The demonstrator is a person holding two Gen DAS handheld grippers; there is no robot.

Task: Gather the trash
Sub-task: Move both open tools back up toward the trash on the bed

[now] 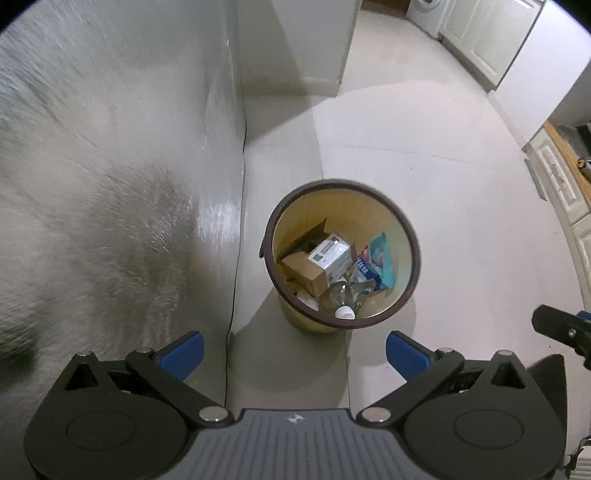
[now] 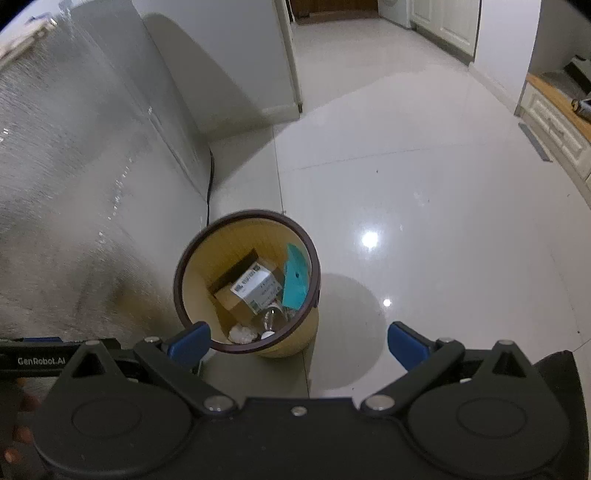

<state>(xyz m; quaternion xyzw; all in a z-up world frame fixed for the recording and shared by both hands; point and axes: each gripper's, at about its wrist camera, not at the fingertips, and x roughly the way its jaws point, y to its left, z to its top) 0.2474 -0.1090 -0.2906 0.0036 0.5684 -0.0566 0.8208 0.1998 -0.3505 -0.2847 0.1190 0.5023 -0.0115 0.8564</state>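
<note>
Both tools, the left tool and right tool, hang spread wide and empty over a wastebasket on the tiled floor (carton, teal wrapper and bottle inside); a low swing could tip it against the sofa.

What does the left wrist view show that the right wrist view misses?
Only the left wrist view shows the blue printed wrapper beside the teal packet, a white appliance far back, and the right gripper's edge. Only the right wrist view shows a fingertip and ceiling-light glare. Both show the bin, the white labelled box, the clear bottle, and open, empty jaws.
</note>
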